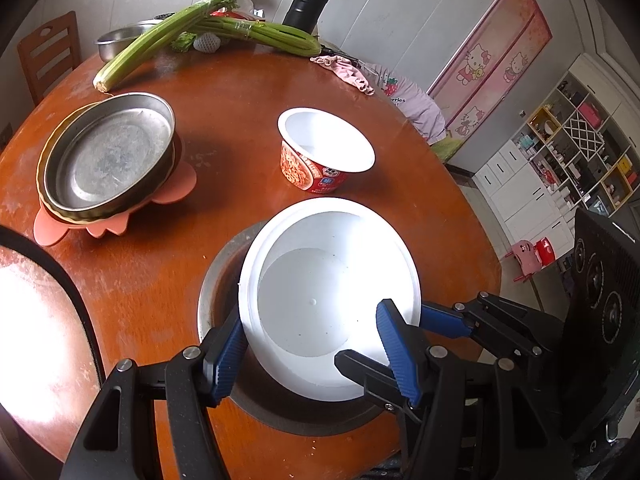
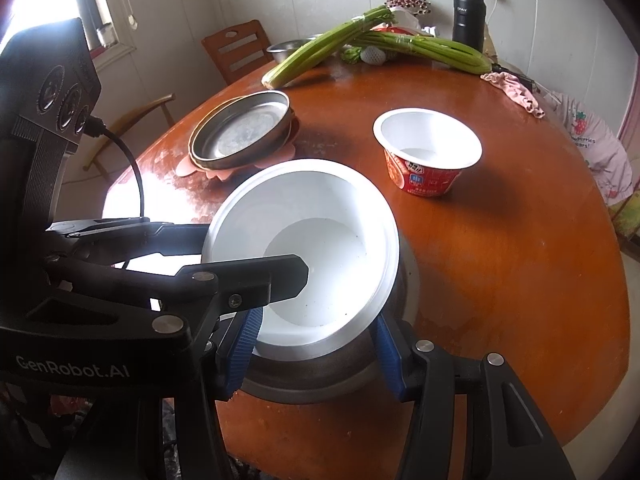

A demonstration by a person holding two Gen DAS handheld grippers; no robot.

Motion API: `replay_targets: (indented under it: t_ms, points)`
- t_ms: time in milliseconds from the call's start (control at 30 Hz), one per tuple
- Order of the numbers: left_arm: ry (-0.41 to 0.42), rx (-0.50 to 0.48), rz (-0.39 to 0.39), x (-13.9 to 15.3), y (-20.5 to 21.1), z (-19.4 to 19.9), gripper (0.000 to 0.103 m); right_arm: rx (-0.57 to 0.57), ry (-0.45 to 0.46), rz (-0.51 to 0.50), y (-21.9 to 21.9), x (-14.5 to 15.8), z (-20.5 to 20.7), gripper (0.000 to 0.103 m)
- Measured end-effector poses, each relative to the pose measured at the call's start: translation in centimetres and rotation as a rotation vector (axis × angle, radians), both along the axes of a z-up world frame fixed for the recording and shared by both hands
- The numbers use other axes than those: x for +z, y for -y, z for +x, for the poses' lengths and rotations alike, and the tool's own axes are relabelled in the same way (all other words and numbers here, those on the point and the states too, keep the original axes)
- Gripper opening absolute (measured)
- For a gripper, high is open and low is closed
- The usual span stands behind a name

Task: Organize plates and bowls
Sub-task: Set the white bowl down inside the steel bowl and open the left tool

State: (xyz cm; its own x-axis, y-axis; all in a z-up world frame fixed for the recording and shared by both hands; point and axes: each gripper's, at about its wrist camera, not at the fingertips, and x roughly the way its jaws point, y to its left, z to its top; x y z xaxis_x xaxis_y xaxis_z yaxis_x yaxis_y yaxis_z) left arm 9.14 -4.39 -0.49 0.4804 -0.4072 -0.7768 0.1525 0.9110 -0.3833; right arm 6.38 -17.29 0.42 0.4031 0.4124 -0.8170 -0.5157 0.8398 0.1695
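White bowl (image 1: 320, 300) sits tilted in grey metal bowl (image 1: 216, 280) on surface (image 1: 240, 92). Left claw (image 1: 316, 360) wide, straddles its near rim. Right claw (image 2: 316, 352) grasps metal bowl beneath. Red noodle bowl (image 1: 320, 152) farther ahead.

Bare tabletop (image 1: 224, 92) between noodle cup (image 1: 326, 150) and stacked pans (image 1: 108, 156), celery (image 1: 160, 40) probably blocking the far edge

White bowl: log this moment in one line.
white bowl tilted in metal bowl | left gripper astride its wall | right gripper flanking it | grip unclear | red cup apart on table
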Motion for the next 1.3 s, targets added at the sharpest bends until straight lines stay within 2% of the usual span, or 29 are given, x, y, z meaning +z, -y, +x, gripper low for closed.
replay_targets:
  t_ms: [767,1300]
  points:
    - [-0.025,0.01,0.021,-0.8,0.07,0.15,0.062,0.009,-0.03,0.004,-0.2,-0.79,-0.19,0.056]
    - [-0.023,0.025,0.021,-0.82,-0.58,-0.04,0.063,0.001,0.012,-0.02,-0.39,-0.23,-0.46,0.056]
